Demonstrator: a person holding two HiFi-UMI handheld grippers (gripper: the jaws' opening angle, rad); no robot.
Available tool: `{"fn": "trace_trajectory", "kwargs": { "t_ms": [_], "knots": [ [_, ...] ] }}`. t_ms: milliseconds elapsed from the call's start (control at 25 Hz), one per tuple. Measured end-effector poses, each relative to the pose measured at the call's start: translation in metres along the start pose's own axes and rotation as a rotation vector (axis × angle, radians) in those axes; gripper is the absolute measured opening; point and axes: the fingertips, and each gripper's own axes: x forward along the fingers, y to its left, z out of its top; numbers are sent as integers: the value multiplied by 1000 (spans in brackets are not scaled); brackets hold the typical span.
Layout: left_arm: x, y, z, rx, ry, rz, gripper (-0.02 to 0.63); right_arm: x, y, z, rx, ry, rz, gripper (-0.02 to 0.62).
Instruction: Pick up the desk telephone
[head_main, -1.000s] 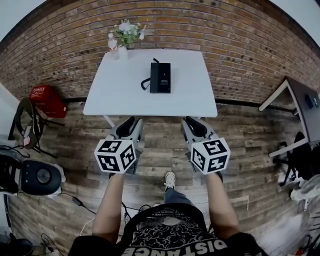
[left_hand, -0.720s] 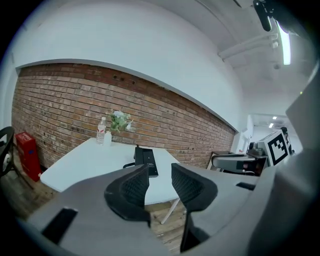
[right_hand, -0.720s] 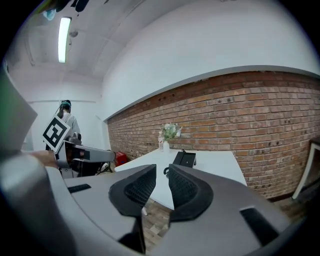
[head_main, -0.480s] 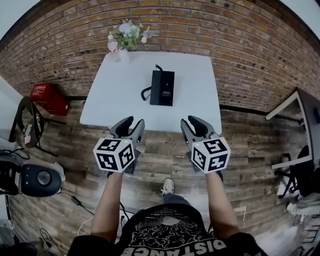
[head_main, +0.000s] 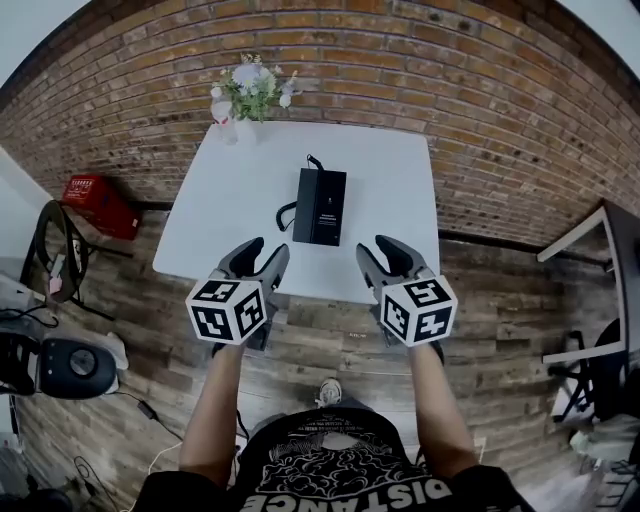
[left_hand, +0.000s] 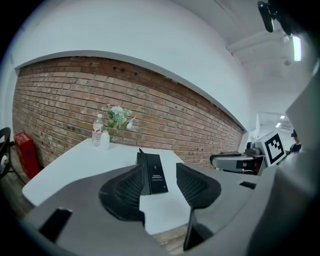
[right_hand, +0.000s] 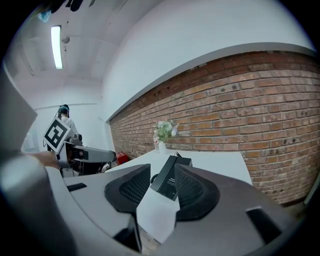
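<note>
Phone: black desk telephone (head_main: 321, 206) lies flat mid-way along the white table (head_main: 215, 225), cord (head_main: 286, 214) curling at its left | Tongs: left gripper (head_main: 265, 250) and right gripper (head_main: 377, 247) hover at the table's near edge, jaws apart, just opening, empty | Handling: probably rigid, smooth, fairly heavy; clamp its long sides, one gripper each.

One white worktop (head_main: 200, 230). On it: one black desk telephone (head_main: 321, 206), one clear bottle (left_hand: 97, 131), one white vase (left_hand: 105, 140), one bunch of flowers (left_hand: 117, 118). Two grippers: left gripper (head_main: 268, 247), right gripper (head_main: 374, 246) (one per hand). Two jaws apiece, four in all. Two marker cubes: left cube (head_main: 230, 310), right cube (head_main: 418, 310). Two bare forearms. On floor: one red crate (head_main: 97, 205), one black chair (head_main: 55, 255), one shoe (head_main: 328, 391).
</note>
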Motion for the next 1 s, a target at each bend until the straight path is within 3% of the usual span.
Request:
{"fn": "trace_trajectory", "kwargs": {
  "t_ms": [680,1000],
  "knots": [
    [72,34,-1,-153,82,-53,210,64,-45,-8,117,75,89,196],
    [129,64,-20,-244,181,-143,230,114,-55,-27,175,148,117,232]
  ]
}}
